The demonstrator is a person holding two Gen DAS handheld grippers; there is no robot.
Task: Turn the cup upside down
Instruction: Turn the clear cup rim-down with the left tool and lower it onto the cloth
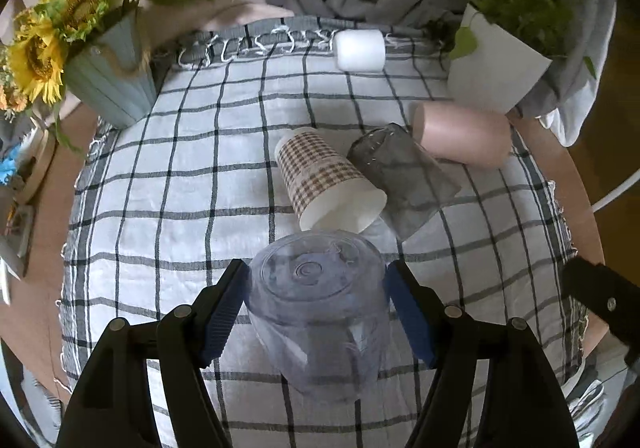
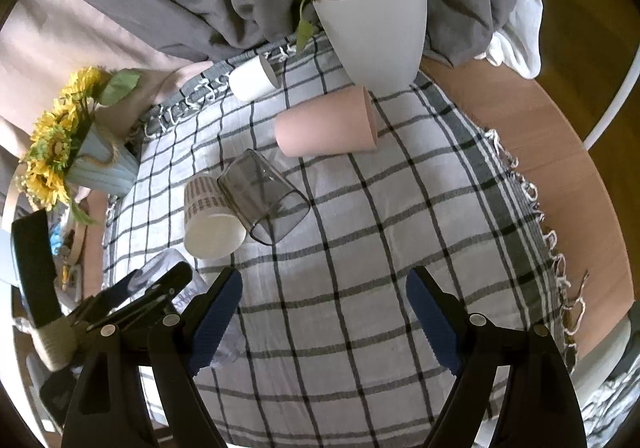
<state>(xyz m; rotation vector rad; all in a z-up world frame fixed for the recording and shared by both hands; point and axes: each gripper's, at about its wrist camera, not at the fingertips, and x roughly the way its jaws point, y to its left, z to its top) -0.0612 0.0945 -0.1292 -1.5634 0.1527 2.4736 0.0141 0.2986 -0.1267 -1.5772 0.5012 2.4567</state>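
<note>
Cups lay scattered across a checked cloth [image 1: 160, 176] on the desk [image 2: 560, 152] as the left gripper [image 1: 318, 290] closed its blue pads on a clear plastic cup [image 1: 320, 312], the pads touching its two sides. That cup showed its base toward the camera and its mouth toward the cloth, which suggested the flip was nearly or wholly done and the grip was kept only to steady it; whether the rim rested on the cloth could not be told. Just beyond it, a checked paper cup [image 1: 324, 180] and a smoky grey cup [image 1: 404, 184] lay on their sides, touching, with a pink cup [image 1: 460, 134] and a white cup [image 1: 359, 49] farther back, also toppled. The right gripper [image 2: 324, 322] hung wide and empty over bare cloth, apparently kept clear of the work. Sunflowers in a blue pot [image 1: 108, 84] and a white plant pot [image 1: 492, 68] stood at the far corners.
</note>
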